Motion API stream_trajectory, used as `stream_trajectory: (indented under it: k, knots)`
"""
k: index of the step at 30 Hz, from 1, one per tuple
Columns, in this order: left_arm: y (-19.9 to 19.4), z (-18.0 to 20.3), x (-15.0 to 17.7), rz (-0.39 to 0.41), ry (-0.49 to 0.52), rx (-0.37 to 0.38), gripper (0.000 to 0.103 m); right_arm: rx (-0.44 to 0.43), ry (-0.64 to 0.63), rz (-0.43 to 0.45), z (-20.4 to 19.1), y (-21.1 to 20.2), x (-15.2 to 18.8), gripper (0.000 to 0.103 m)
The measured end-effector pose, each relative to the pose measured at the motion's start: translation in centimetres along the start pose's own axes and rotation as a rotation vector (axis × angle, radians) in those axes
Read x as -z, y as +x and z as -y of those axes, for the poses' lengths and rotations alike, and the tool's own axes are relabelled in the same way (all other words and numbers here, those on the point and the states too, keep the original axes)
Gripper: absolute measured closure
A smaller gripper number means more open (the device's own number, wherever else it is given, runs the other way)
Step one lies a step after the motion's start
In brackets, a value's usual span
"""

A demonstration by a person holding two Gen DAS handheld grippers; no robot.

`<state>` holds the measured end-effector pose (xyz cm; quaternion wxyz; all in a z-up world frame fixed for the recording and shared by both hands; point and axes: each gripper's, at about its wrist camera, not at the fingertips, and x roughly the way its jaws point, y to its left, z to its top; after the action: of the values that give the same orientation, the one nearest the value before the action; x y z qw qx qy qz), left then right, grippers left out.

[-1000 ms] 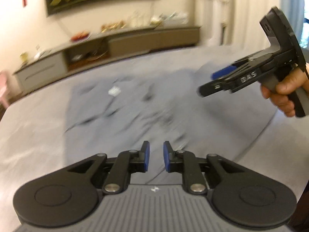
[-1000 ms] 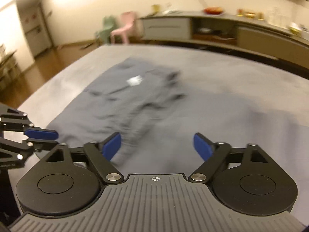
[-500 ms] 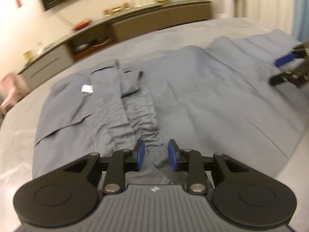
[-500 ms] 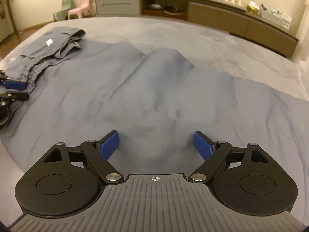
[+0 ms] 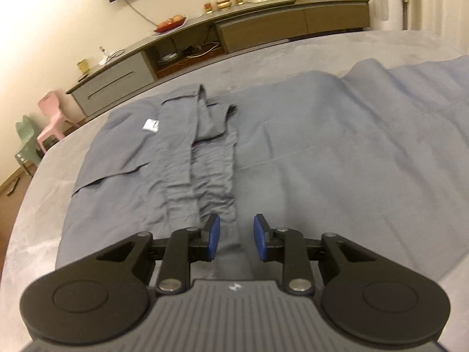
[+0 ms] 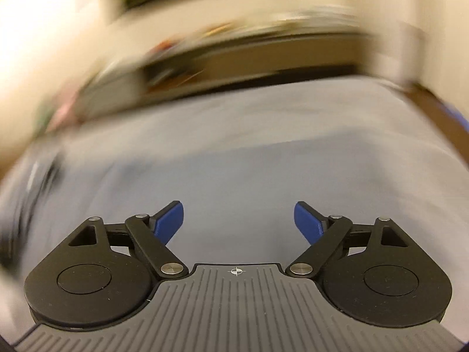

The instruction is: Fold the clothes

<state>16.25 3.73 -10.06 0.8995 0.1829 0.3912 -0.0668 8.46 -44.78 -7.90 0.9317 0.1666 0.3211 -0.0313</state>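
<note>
Left wrist view: my left gripper (image 5: 236,233) has just eased its fingers narrowly apart, gripping nothing, at the near waistband of the grey trousers (image 5: 202,158), partly folded lengthwise; right gripper (image 6: 238,221) wide, empty; cross-folds remain, I judge

The right claw (image 6: 238,218), seen beside the trousers (image 5: 205,158) earlier, has swung out of the left view.

Warm dim indoor light, left view sharp, right view heavily motion-blurred, fisheye-bent edges, dark corners
</note>
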Motion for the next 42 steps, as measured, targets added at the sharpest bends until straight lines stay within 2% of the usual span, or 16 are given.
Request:
stream_trajectory:
  k: [3, 5, 10, 12, 13, 14, 16, 17, 21, 23, 25, 29, 34, 36, 38, 42]
  knots:
    - [-1.9, -0.2, -0.5, 0.050, -0.022, 0.035, 0.076, 0.058, 0.291, 0.081, 8.5, -4.0, -0.7, 0.019]
    - [-2.9, -0.2, -0.9, 0.091, -0.045, 0.065, 0.075, 0.077, 0.357, 0.051, 11.5, -4.6, 0.1, 0.019]
    - [-2.8, 0.8, -1.3, 0.080, -0.026, 0.080, 0.074, 0.084, 0.216, -0.071, 10.7, -1.6, 1.5, 0.023]
    - [-2.6, 1.3, -1.1, 0.072, -0.009, 0.081, 0.074, 0.100, 0.161, -0.079, 9.4, 0.2, 1.4, 0.029]
    - [-2.5, 1.6, -1.1, 0.072, 0.000, 0.079, 0.074, 0.107, 0.129, -0.076, 8.8, 0.8, 1.5, 0.037]
    - [-2.5, 1.9, -1.0, 0.072, 0.009, 0.078, 0.073, 0.118, 0.084, -0.071, 8.2, 1.1, 1.7, 0.061]
    - [-2.6, 2.0, -0.9, 0.075, 0.010, 0.079, 0.073, 0.093, 0.063, -0.084, 7.4, 1.6, 2.0, 0.099]
    - [-2.6, 1.9, -0.9, 0.075, 0.007, 0.082, 0.073, 0.085, 0.055, -0.079, 7.0, 1.4, 2.1, 0.102]
    - [-2.8, 1.6, -1.0, 0.086, -0.001, 0.089, 0.073, 0.105, -0.088, 0.047, 3.6, -0.9, 2.0, 0.103]
    - [-3.1, 1.7, -1.0, 0.099, -0.001, 0.096, 0.073, 0.066, -0.218, 0.128, 0.0, -2.5, 2.0, 0.103]
    - [-3.2, 1.9, -1.0, 0.101, 0.005, 0.102, 0.073, 0.008, -0.317, 0.157, -3.9, -3.4, 2.7, 0.103]
    - [-3.1, 2.4, -0.8, 0.091, 0.026, 0.110, 0.073, -0.075, -0.507, 0.073, -11.0, -1.9, 6.0, 0.103]
    - [-2.8, 3.0, -0.6, 0.080, 0.046, 0.119, 0.073, -0.105, -0.633, -0.043, -14.2, 1.1, 9.5, 0.103]
    - [-2.9, 3.2, -0.5, 0.082, 0.055, 0.121, 0.073, -0.118, -0.658, -0.062, -14.2, 1.8, 9.9, 0.092]
    - [-3.1, 3.3, -0.5, 0.095, 0.054, 0.127, 0.073, -0.149, -0.659, -0.089, -13.7, 1.4, 9.4, 0.068]
    - [-4.9, 3.0, -0.8, 0.172, 0.000, 0.189, 0.073, -0.310, -0.447, -0.054, -10.4, -1.8, 5.6, 0.064]
